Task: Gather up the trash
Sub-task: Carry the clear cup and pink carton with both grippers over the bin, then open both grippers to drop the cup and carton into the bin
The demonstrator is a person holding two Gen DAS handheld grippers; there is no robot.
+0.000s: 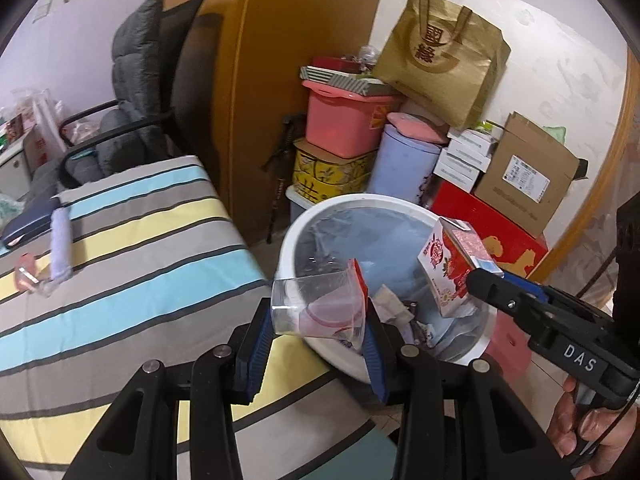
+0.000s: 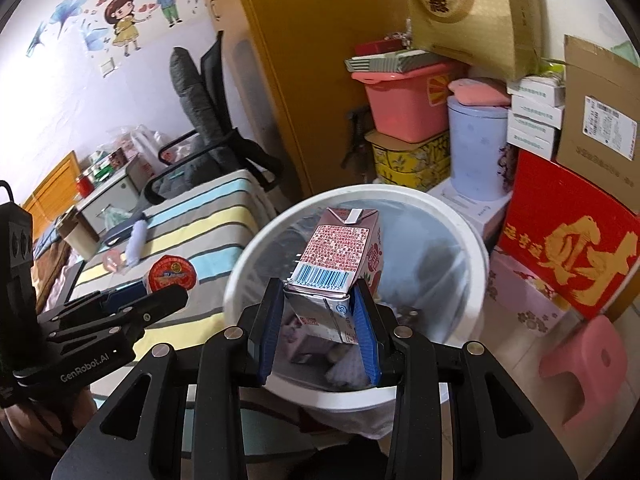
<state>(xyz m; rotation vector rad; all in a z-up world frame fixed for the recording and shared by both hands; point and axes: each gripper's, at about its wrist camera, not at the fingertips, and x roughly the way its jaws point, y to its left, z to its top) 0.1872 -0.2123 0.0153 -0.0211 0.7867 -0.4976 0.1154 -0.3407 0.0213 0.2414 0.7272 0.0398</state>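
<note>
Striped bed (image 1: 120, 240): off to the left of the left fingers, a few small scraps lie on it.
Left gripper (image 1: 316, 336): its blue pads (image 1: 254, 344) are partway closed and pinch a clear plastic cup (image 1: 312, 304), red lid facing right.
Cup's place: lying sideways between the left fingers, poking out just over the near rim of the white bin (image 1: 304, 220).
Bin: straight ahead of both pairs of fingers, lined with a bag, rubbish already at the bottom.
Right gripper (image 2: 320, 320): jaws partway closed, clamping the lower end of a red-and-white drink carton (image 2: 340, 252).
Carton's place: standing up beyond the right fingertips, barcode side facing the camera, right above the bin's open mouth.
Step in hand: looks like the drop-off, both pieces carried to the bin.
Next move: likely calls for opening the right fingers, and nudging the cup further over the rim before the left fingers let go, so it doesn't fall outside.
</note>
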